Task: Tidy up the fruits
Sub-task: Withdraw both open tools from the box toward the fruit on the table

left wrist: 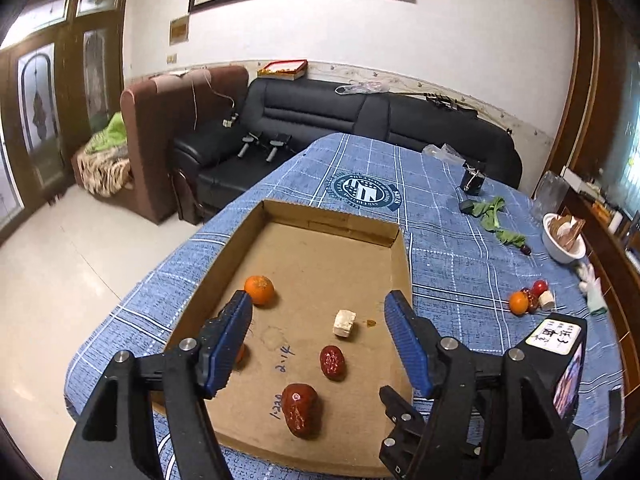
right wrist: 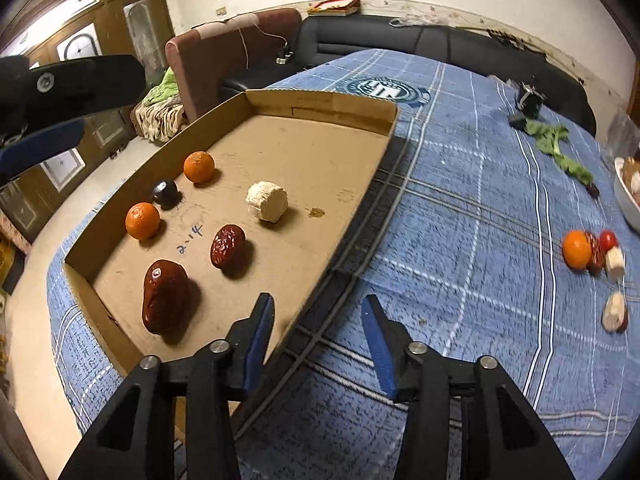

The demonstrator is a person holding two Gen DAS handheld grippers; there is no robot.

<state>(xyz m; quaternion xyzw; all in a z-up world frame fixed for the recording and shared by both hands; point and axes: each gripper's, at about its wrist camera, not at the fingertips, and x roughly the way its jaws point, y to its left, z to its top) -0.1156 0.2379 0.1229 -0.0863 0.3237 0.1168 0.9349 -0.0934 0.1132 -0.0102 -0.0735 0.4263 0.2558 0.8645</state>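
A shallow cardboard tray [left wrist: 403, 264] [right wrist: 352, 114] lies on the blue checked tablecloth. In it are two oranges [right wrist: 199, 167] [right wrist: 142, 220], a dark round fruit [right wrist: 165, 192], two red dates [right wrist: 227, 245] [right wrist: 165, 296] and a pale chunk [right wrist: 267, 201]. My left gripper [left wrist: 318, 320] is open and empty above the tray, over the dates [left wrist: 332, 362] [left wrist: 300, 409]. My right gripper [right wrist: 318, 320] is open and empty over the tray's right wall. Loose on the cloth to the right are an orange [right wrist: 576, 249], a small tomato [right wrist: 608, 239] and pale pieces [right wrist: 614, 312].
A white bowl [left wrist: 563, 255] stands at the table's right edge, with green leaves [left wrist: 493, 216] and a small black object [left wrist: 473, 181] farther back. A black sofa [left wrist: 340, 116] stands behind the table. The left gripper shows at top left in the right wrist view [right wrist: 60, 92].
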